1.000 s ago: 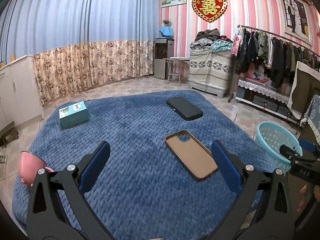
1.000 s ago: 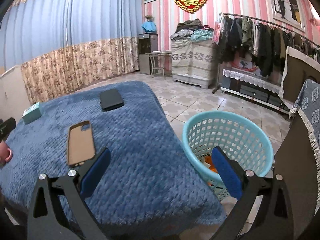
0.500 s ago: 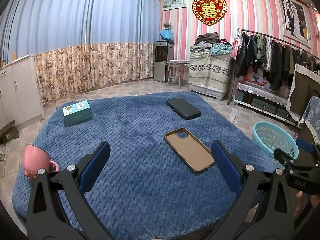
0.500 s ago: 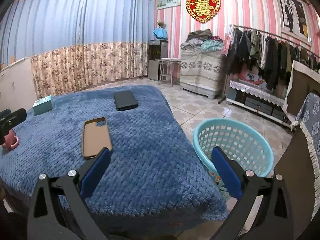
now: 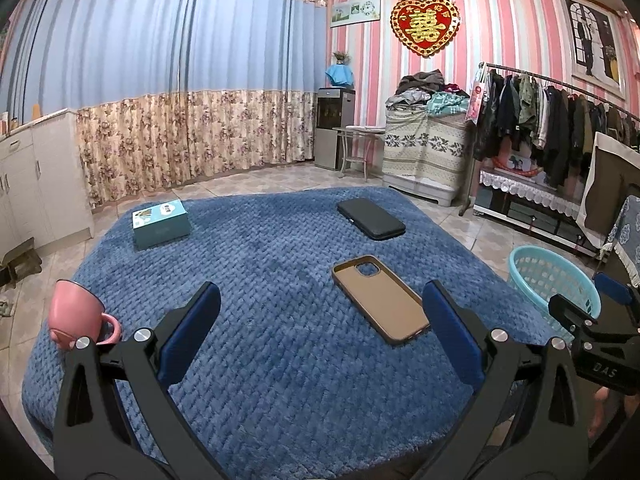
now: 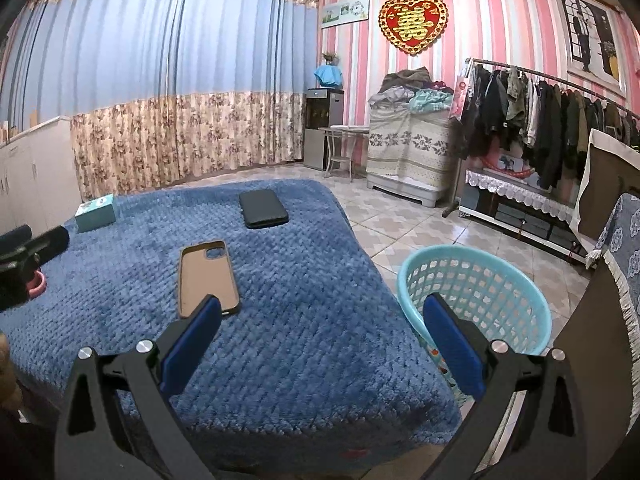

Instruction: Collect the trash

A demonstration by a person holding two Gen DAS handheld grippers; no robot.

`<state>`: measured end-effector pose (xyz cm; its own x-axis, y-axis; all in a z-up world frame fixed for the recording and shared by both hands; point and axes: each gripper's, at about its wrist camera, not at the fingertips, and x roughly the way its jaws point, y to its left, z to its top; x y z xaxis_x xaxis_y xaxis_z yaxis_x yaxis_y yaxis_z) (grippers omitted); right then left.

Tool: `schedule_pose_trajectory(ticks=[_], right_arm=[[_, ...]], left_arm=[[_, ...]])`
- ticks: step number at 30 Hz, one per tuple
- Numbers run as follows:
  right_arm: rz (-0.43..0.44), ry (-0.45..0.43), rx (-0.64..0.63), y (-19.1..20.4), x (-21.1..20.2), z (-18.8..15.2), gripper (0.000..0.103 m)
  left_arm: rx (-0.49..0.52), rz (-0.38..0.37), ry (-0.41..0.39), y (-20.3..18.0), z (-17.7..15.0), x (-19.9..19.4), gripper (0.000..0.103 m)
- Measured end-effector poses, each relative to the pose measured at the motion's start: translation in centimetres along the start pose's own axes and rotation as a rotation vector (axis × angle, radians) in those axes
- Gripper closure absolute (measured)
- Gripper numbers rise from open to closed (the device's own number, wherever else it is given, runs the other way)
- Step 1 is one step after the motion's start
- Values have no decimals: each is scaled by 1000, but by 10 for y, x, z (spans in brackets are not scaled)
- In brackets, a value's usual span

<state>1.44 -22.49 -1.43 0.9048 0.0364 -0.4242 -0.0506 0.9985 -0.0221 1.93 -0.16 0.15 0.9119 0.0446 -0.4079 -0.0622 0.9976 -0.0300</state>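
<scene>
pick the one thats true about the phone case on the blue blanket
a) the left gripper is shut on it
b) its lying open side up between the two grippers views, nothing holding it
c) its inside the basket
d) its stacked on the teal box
b: the phone case lies flat on the blanket with its tan inside facing up, while the left gripper and the right gripper are both open and empty.

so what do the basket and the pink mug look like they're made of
The basket looks like moulded plastic: turquoise, smooth, with a uniform lattice of holes. The pink mug looks glazed ceramic or enamel, glossy with a thin dark rim; which one is unclear.
</scene>
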Motion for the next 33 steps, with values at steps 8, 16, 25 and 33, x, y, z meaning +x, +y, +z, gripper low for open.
schedule_pose_trajectory(ticks=[8,16,25,33], right_arm=[[8,-6,8,1,-1,-2,4],[13,-5,13,1,0,-2,4],[12,-5,17,2,1,-3,4],[10,-6,13,1,1,-2,4]], left_arm=[[9,1,-11,-4,-1,-1,5],[16,4,-22,-4,-3,-2,5],[24,8,-31,-7,-4,-2,5],[16,11,-31,-5,-3,1,5]])
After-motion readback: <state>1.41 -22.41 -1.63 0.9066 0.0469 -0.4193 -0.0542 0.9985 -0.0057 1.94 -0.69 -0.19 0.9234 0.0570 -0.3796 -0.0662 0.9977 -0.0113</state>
